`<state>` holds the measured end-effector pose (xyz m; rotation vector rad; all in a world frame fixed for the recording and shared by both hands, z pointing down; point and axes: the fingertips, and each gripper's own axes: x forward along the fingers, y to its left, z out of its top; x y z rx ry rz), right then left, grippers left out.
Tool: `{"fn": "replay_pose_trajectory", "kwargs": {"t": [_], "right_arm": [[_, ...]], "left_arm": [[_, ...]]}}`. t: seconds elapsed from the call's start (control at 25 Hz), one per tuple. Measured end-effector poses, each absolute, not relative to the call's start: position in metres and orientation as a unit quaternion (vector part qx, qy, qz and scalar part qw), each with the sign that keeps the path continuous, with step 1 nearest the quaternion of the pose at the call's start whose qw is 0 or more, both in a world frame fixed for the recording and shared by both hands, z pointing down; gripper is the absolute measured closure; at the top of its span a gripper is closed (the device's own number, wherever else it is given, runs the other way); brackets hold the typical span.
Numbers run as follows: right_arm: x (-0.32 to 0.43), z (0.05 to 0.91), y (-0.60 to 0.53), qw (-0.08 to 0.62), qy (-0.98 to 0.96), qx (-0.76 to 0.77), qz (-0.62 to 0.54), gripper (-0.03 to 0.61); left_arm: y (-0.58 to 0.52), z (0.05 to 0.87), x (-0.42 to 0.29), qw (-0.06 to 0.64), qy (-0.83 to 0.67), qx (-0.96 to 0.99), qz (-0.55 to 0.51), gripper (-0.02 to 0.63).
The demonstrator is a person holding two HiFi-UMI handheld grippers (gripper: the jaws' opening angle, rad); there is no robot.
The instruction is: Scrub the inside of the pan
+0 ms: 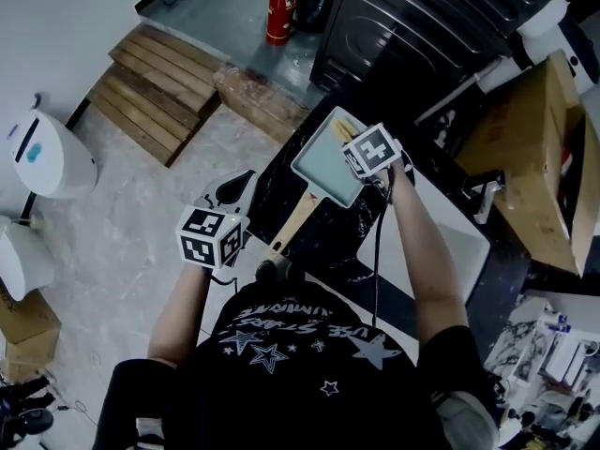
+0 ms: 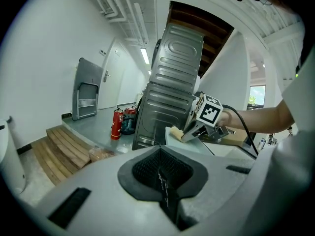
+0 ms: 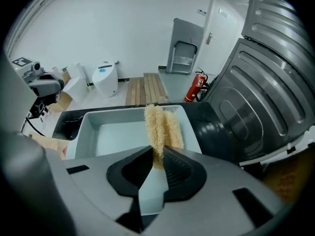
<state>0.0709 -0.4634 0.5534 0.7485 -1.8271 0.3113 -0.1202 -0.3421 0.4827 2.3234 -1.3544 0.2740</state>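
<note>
Shirt (image 1: 309, 340): black, short sleeves — white stars, lettering.
Left gripper (image 2: 160, 168), right gripper (image 3: 156, 155): grey, black pads (image 3: 179, 170).
Cable (image 1: 378, 251): black.

The head camera looks steeply down past the person's chest, from well above, onto the left hand-held gripper (image 1: 232, 190), the right hand-held gripper (image 1: 352, 143) and the pan (image 1: 323, 165) on the worktop (image 1: 323, 237). The left gripper view sits low and further back, facing across at the right hand-held gripper and the pan's edge. The right gripper view hangs close over the pan, looking along the scrubber (image 3: 160, 127). All three views share the pan and the extinguisher (image 1: 280, 9).
</note>
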Motion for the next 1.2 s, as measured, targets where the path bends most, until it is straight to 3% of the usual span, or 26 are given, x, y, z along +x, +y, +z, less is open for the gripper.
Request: {"fn": "replay_pose_trajectory", "kwargs": {"t": [0.56,1.2], "right_arm": [[0.065,0.569,-0.480,0.665,-0.682,0.299,0.062,0.512],[0.045,0.571,-0.442,0.683,-0.685,0.252,0.029,0.512]], "left_arm": [[-0.334,0.491,-0.120,0.230,-0.488,0.837,0.096,0.606],[-0.327,0.492,-0.127,0.227,-0.491,0.836,0.096,0.606]]}}
